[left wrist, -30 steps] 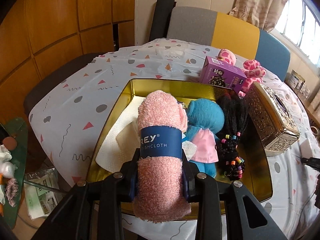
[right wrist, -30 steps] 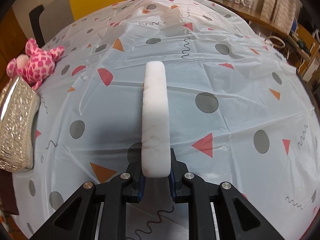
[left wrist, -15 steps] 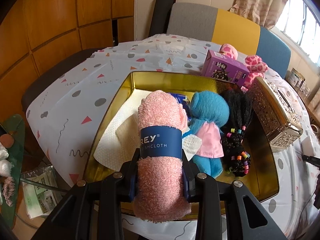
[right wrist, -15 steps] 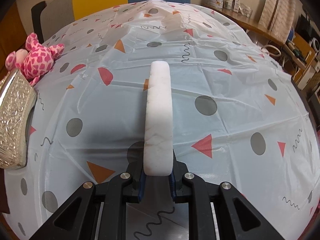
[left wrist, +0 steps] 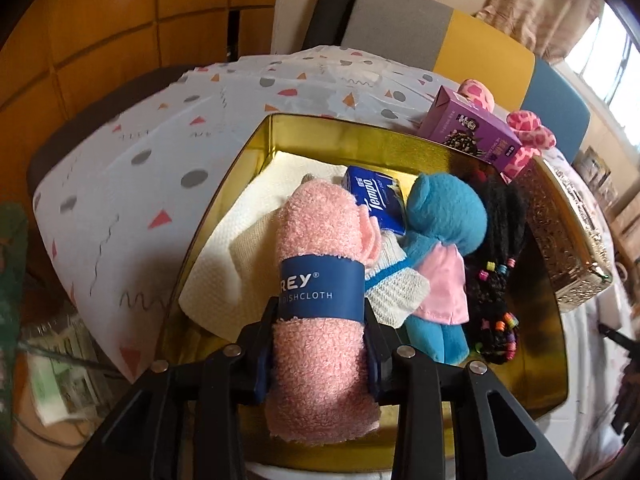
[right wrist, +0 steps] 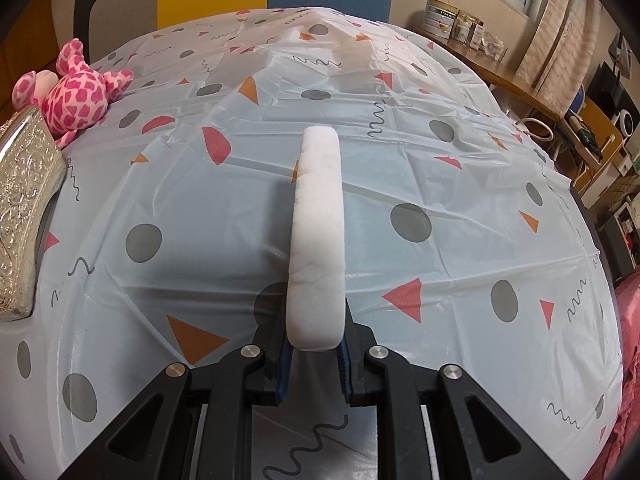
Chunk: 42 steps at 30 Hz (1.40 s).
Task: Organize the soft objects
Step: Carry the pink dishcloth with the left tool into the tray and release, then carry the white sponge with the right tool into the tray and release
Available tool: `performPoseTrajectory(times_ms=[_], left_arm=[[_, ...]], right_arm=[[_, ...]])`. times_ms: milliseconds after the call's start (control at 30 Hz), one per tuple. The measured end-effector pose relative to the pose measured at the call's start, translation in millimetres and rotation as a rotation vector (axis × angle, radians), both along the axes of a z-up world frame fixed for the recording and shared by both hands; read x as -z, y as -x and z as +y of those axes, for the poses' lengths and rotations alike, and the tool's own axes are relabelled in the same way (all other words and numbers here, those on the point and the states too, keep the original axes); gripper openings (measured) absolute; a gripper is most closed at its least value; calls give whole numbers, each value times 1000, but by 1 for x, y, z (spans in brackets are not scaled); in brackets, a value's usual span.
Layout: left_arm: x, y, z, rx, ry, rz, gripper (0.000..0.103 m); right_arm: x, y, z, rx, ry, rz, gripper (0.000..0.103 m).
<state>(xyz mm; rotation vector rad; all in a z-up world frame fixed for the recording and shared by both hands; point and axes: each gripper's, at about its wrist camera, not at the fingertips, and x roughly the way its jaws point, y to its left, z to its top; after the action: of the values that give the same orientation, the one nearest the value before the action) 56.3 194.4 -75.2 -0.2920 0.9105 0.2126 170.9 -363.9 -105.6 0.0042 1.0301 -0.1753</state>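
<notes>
Left gripper (left wrist: 320,344) clamped on rolled pink dishcloth (left wrist: 320,292) over gold tray's (left wrist: 256,168) near edge, right gripper (right wrist: 314,354) clamped on white sponge (right wrist: 318,236) above patterned tablecloth (right wrist: 440,184).

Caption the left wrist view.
Left gripper holds a rolled pink dishcloth over a gold tray of soft toys.
</notes>
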Motion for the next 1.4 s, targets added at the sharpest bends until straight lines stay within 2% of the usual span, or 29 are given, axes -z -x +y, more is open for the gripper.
performPoseTrajectory(times_ms=[100, 200, 267, 367, 633, 733, 1000, 1200, 1400], left_arm=[[1, -10, 0, 8, -23, 3, 41], [2, -19, 2, -1, -44, 0, 54], [-1, -21, 3, -6, -42, -6, 69], [-10, -16, 4, -15, -48, -36, 76], [-31, 10, -11, -24, -155, -80, 77], [-42, 22, -20, -7, -178, -118, 83], [-57, 31, -36, 45, -181, -170, 83], [-59, 38, -39, 62, -167, -184, 84], [-57, 41, -33, 59, -151, -182, 84]], right_arm=[[0, 0, 1, 2, -1, 1, 17], [-1, 0, 1, 2, -1, 2, 17], [-1, -1, 1, 1, -1, 3, 17], [-1, -2, 0, 0, -4, 4, 17], [-2, -4, 1, 9, -3, 9, 17], [-3, -5, 4, 13, 13, 16, 17], [-17, -18, 15, 67, -28, 48, 17], [-58, -53, 59, 24, -57, 3, 17], [-117, -85, 133, -93, -62, -98, 17]])
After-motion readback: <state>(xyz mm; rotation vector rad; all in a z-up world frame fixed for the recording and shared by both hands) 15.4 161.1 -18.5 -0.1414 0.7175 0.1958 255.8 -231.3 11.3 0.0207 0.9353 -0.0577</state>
